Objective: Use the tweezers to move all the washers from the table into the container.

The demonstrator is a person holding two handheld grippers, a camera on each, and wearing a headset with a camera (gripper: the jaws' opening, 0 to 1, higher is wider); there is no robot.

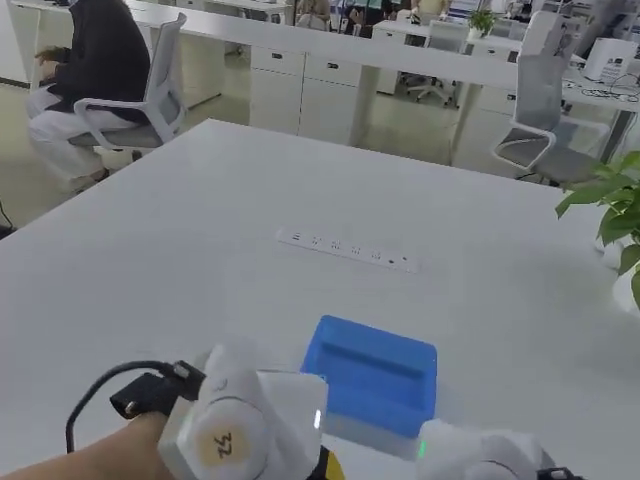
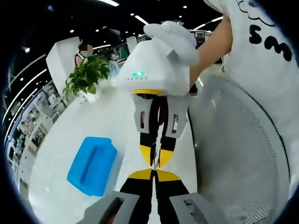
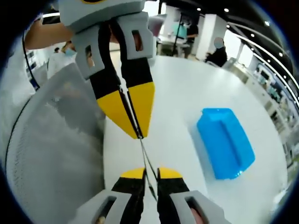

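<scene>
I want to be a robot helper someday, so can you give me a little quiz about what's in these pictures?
1. True or false: the blue container sits on the white table.
2. Pick one: which thin thing runs between the left gripper and the right gripper? A spoon, B tweezers, C pencil.
3. Short answer: what long white thing lies on the table beyond the container?

Key: 1 true. 2 B. 3 power strip.

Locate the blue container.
In the head view, the blue container sits low and centre on the white table, on the near side of the power strip.
</scene>
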